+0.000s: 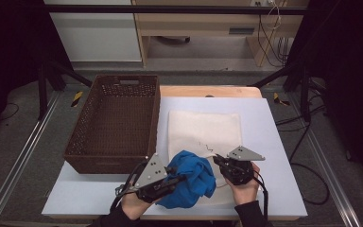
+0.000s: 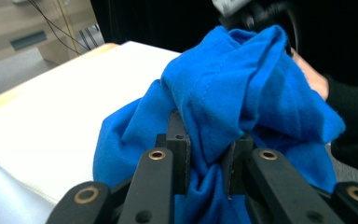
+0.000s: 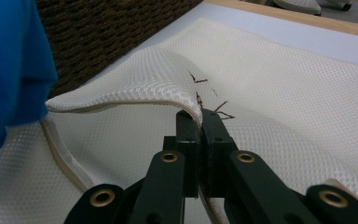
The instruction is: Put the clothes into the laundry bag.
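A crumpled blue cloth (image 1: 191,177) sits bunched at the near edge of a white mesh bag (image 1: 203,130) that lies flat on the table. My left gripper (image 1: 179,178) is shut on the blue cloth (image 2: 233,107), a thick fold pinched between its pads. Just right of it, my right gripper (image 1: 220,163) is shut on the upper layer of the mesh bag (image 3: 279,93) at its opening and lifts that edge, so a gap shows beneath. The blue cloth (image 3: 9,70) hangs at the left of the right gripper view.
A dark brown woven basket (image 1: 116,123) stands on the left of the white table top (image 1: 274,142), close beside the mesh bag. Beyond the table's far wooden edge are a desk and cables on the floor.
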`<state>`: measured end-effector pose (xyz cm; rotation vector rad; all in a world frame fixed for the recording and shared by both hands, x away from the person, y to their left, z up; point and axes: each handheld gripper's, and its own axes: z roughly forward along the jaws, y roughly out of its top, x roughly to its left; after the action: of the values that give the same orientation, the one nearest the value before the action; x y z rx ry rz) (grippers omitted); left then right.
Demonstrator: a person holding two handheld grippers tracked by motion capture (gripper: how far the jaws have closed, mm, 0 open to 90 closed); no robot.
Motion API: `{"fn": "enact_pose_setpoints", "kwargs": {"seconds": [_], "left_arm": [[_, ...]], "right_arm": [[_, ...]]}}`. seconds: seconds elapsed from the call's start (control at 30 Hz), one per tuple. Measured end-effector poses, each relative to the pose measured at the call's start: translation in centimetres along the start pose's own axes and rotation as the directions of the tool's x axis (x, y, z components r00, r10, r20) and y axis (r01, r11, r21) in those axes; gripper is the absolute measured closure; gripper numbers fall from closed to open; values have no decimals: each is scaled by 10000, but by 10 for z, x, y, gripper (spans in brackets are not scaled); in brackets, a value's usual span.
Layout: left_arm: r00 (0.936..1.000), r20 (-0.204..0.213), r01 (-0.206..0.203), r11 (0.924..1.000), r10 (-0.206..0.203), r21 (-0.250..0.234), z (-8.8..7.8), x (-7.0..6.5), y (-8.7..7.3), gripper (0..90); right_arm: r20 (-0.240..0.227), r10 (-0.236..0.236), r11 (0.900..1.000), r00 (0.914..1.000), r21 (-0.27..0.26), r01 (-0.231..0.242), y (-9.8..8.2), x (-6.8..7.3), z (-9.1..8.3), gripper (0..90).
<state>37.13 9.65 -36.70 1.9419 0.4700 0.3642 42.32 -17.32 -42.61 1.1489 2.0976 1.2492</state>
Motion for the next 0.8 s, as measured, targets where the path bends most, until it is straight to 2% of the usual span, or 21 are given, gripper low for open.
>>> {"fn": "enact_pose_setpoints", "kwargs": {"seconds": [0.23,0.4,0.53,0.63,0.77,0.8], "left_arm": [[9991,419,-109,9948,66,1012,35,-11,-19,758],[9985,515,-253,9827,161,1836,64,-16,-32,757],[9999,143,-38,9735,5,2285,88,-11,-40,756],[9989,-314,426,9691,-360,2430,104,-3,-43,750],[9953,-790,729,9684,-555,2385,116,2,-46,720],[9946,-959,615,9691,-395,2387,118,2,-47,695]], "right_arm": [[-46,-56,10000,10000,42,56,-1,1,1,873],[-58,-79,10000,10000,28,79,-1,2,1,874],[-64,-66,10000,10000,59,67,0,3,1,874],[-109,-89,9999,9999,74,90,0,4,1,874],[-134,-61,9999,9999,95,63,-2,5,0,874],[-144,-99,9999,9998,102,100,-2,5,1,874]]}}
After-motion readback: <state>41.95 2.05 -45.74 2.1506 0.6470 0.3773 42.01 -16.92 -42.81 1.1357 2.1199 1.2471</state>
